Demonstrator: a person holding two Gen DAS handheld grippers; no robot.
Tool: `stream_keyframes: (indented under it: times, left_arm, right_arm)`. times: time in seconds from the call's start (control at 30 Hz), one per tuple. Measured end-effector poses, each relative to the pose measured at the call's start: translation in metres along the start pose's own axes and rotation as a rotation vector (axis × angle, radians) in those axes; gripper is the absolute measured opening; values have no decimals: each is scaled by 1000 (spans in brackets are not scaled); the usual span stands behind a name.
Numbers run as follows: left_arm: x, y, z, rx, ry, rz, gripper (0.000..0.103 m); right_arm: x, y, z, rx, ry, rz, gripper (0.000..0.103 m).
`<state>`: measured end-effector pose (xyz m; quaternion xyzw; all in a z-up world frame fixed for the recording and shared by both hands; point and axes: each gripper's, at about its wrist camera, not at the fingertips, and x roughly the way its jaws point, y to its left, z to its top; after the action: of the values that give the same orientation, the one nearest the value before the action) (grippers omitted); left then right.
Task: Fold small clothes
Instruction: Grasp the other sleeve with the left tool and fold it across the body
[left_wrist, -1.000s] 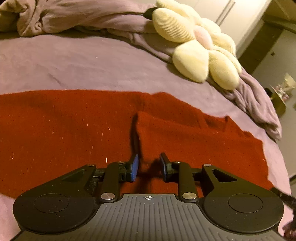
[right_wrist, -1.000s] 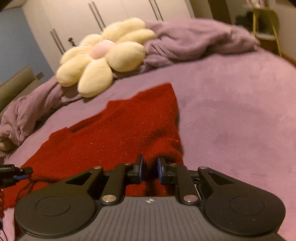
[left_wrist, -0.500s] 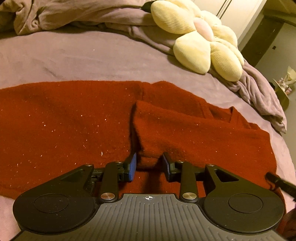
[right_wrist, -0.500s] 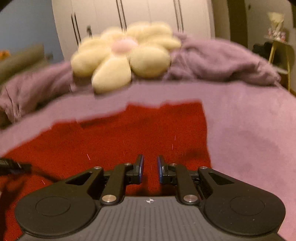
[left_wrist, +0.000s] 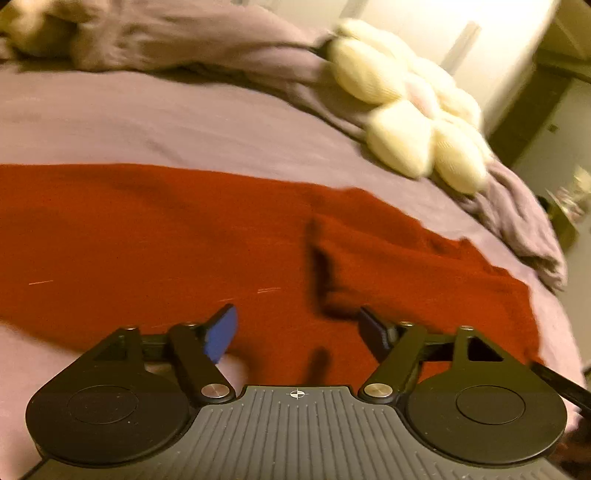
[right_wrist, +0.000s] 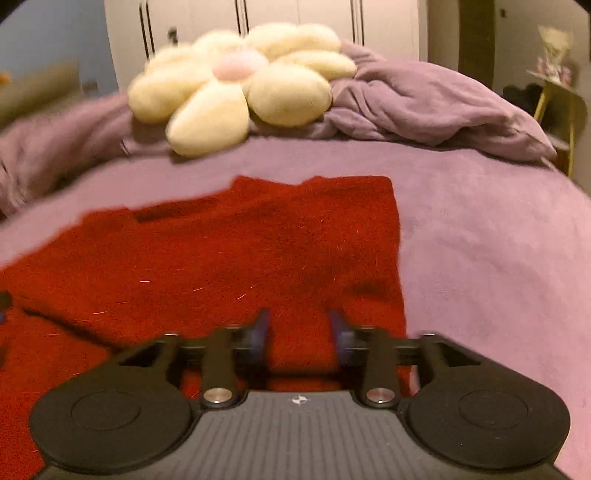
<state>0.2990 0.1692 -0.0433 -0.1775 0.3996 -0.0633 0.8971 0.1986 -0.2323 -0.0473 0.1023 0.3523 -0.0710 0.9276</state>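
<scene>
On the purple bed (right_wrist: 480, 236), the red garment (left_wrist: 147, 236) lies released, both the left gripper (left_wrist: 299, 328) and right gripper (right_wrist: 299, 328) having just spread their fingers.

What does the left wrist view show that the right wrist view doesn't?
Left wrist only: the left tongs, open, just spread off the red garment's folded flap. Right wrist only: the right tongs, open, just released, above the garment's right edge, plus wardrobe doors. Both: garment, flower cushion, purple bedcover.
</scene>
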Motion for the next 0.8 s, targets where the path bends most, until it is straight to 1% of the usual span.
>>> stream_keyframes:
  times: [0.07,0.1,0.13,0.17,0.2,0.23,0.27,0.3,0.33,0.37,0.4,0.47,0.5,0.53,0.57,0.6,0.63,0.7,0.73,0.77,0.8]
  left_arm:
    - [-24,35,-6,-60,-50,82,85]
    - [-34,53,-8,-101,-66,124,85]
    - [-44,77,-10,-164,-83,171,85]
    - [-53,101,-13,-238,-100,213,85]
    - [-60,122,-15,-301,-118,250,82]
    - [-68,145,-19,-379,-152,294,79]
    - [-74,161,-22,-428,-185,313,67]
    - [-78,179,-23,-466,-220,324,51]
    - [-80,193,-23,-494,-242,322,44]
    - [-81,208,-21,-538,-265,301,35]
    - [-80,220,-20,-592,-282,268,34]
    - [-76,245,-18,-732,-321,168,33]
    - [-73,256,-19,-808,-344,136,26]
    - [-69,265,-20,-876,-364,105,24]
    - [-66,273,-20,-920,-380,78,17]
    - [-64,277,-21,-943,-390,70,15]
    - [-61,281,-20,-959,-393,64,13]
    - [-59,282,-16,-960,-401,61,12]
    - [-60,279,-12,-934,-400,77,11]
    - [-64,275,-9,-884,-409,104,11]
    - [-69,261,-2,-789,-426,138,11]
  right_arm:
    - [-23,2,-17,21,-9,31,59]
    - [-33,1,-26,49,-7,64,59]
    - [-39,1,-33,74,-1,82,59]
    - [-45,1,-40,94,5,80,59]
    - [-51,2,-45,103,3,66,59]
    - [-54,3,-49,112,1,55,59]
    - [-57,2,-52,122,4,42,58]
    - [-58,2,-54,134,9,25,56]
    - [-59,3,-56,141,14,12,53]
    - [-59,4,-57,142,20,1,50]
    - [-60,6,-56,141,24,-11,48]
    - [-61,10,-54,140,26,-12,47]
    - [-62,12,-53,141,25,-9,47]
    - [-61,15,-51,138,25,-8,47]
    - [-62,17,-50,136,23,-8,47]
    - [-62,20,-50,133,23,-6,47]
    - [-61,22,-50,131,23,-4,47]
    - [-59,25,-49,127,32,3,43]
    - [-57,26,-50,123,37,3,42]
    - [-57,26,-49,118,38,1,40]
    - [-56,26,-50,117,37,-2,40]
